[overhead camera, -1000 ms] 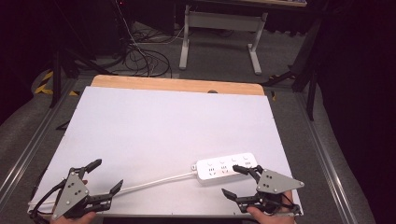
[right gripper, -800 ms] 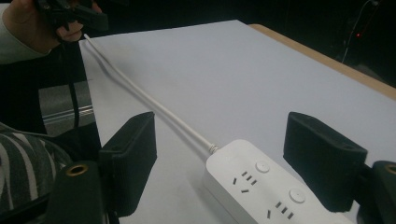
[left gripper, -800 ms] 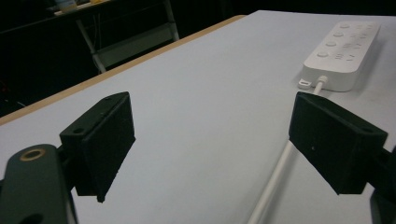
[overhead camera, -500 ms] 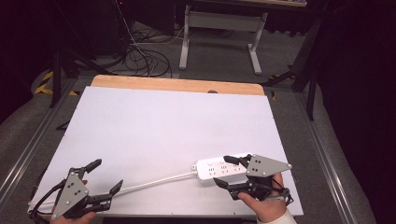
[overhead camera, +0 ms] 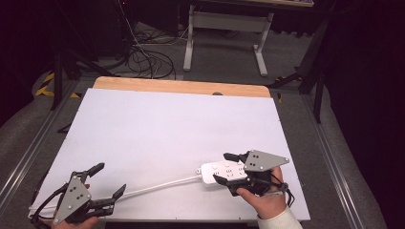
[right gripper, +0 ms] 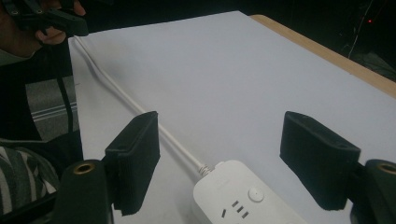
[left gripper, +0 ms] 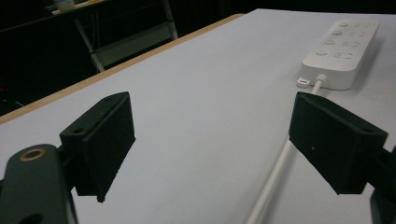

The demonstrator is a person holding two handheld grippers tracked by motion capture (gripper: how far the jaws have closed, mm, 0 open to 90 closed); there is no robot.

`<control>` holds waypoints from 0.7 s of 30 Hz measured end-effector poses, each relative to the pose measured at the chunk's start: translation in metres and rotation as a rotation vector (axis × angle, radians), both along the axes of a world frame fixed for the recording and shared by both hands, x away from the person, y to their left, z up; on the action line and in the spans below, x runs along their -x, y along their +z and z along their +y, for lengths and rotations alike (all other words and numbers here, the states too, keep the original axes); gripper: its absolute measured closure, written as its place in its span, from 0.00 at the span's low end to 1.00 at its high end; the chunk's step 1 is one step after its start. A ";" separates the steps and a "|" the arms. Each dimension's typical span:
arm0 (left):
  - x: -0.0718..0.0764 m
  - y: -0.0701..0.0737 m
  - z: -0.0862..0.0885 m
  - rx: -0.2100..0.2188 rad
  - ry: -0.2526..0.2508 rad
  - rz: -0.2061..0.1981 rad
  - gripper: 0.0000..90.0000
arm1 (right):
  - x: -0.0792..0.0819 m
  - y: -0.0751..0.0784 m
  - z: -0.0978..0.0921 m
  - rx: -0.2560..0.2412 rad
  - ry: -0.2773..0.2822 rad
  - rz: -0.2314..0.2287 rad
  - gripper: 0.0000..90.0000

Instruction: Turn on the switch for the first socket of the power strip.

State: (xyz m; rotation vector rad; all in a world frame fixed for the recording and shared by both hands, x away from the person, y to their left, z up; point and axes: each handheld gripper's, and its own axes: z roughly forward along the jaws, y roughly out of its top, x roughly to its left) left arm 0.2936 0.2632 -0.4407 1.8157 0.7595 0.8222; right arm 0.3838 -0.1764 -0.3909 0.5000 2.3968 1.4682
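The high view looks forward and down from above the near edge, taking in the whole table [overhead camera: 157, 124] from well back. The left gripper view sits low and close to the tabletop, facing along the cord [left gripper: 273, 179] toward the power strip [left gripper: 341, 46]. The right gripper view hangs just over that same power strip [right gripper: 247, 198], looking back along the cord [right gripper: 140, 109]; all three share them.

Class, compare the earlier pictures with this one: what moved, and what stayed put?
The right gripper swung left over the power strip, its open jaws now either side of the cable end, not gripping. The left gripper, power strip and cable stayed put.
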 end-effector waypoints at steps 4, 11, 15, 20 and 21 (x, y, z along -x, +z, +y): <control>0.000 0.000 0.000 0.002 -0.001 0.002 0.17 | -0.005 0.001 0.004 0.001 0.000 0.000 0.32; 0.000 0.000 0.000 0.001 -0.003 0.002 0.17 | -0.012 0.005 0.011 0.016 -0.006 0.006 0.33; 0.000 0.000 0.000 0.004 -0.002 0.002 0.17 | -0.017 0.008 0.017 0.010 -0.007 0.004 0.33; 0.000 0.000 0.000 0.002 -0.003 0.002 0.17 | -0.024 0.009 0.024 0.004 -0.006 0.013 0.33; 0.000 0.000 0.000 0.004 -0.005 0.005 0.17 | -0.025 0.008 0.025 0.004 -0.005 0.014 0.33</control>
